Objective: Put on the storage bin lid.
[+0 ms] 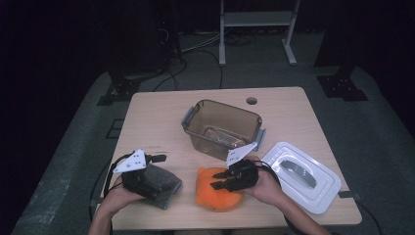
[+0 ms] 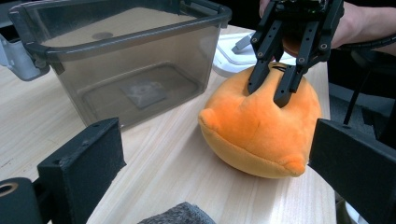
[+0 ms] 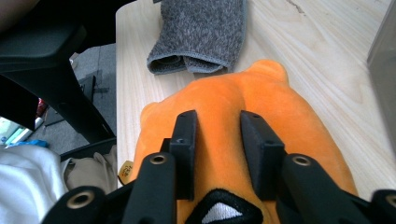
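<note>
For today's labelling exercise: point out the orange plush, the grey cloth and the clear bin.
Plush (image 2: pixel 261 126), left gripper view, its front bulge.
Cloth (image 3: pixel 201 28), right gripper view, its folded middle.
Bin (image 1: pixel 222 106), high view, its far rim.

Between my right tongs' (image 3: pixel 218 140) matt black plastic jaws sits an orange toy (image 3: pixel 243 107) of soft, short-piled plush. Beyond it lies a grey cloth (image 3: pixel 201 28), coarse and fuzzy. The table (image 2: pixel 177 158) under them is pale wood, smooth and matt. Ahead of my left tongs (image 2: pixel 224 163) the bin (image 2: pixel 126 70) is smoky translucent plastic, glossy; beside it the white lid (image 1: pixel 313 191) looks smooth plastic.
</note>
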A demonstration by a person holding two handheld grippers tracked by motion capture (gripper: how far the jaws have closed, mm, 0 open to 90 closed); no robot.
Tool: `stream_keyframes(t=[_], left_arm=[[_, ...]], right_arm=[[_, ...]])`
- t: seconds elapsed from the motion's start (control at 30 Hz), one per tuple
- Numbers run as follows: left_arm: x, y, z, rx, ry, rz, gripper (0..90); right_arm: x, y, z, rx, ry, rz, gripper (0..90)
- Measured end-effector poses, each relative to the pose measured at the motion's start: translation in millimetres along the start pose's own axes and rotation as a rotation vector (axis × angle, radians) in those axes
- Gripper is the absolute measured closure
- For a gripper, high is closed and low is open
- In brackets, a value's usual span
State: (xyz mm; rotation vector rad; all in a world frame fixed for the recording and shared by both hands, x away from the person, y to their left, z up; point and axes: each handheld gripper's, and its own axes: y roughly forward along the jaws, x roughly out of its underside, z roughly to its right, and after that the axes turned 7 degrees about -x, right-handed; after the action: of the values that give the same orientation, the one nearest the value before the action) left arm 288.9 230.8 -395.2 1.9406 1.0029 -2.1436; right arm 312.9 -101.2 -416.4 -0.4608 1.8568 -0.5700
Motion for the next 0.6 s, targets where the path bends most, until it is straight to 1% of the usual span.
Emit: stream_keyframes(t=[0.13,0.27,0.3,0.5,0.6], left_arm=[[1.1,0.4,-0.1,-0.003,0.000,-0.006,2.6],[1.9,-0.7,-1.1,-0.003,-0.002,-0.005,2.6],[2.3,-0.7,-0.9,-0.004,0.003,-0.007,2.6],[2.4,-3.7,-1.8,-0.012,0.000,0.001,2.6],[2.8,-5.4,-2.7,-0.017,-0.001,-0.001,2.5]], right_arm=[[-2.8,-0.6,-0.6,-0.009,0.009,-0.006,72.3],[-4.4,-2.2,-0.8,-0.011,0.013,0.003,73.9],[-5.4,-3.7,-0.5,-0.008,0.016,0.006,74.8],[-7.8,-10.0,0.9,-0.013,0.031,0.038,75.2],[-9.8,-13.0,0.5,-0.029,0.035,0.053,75.2]])
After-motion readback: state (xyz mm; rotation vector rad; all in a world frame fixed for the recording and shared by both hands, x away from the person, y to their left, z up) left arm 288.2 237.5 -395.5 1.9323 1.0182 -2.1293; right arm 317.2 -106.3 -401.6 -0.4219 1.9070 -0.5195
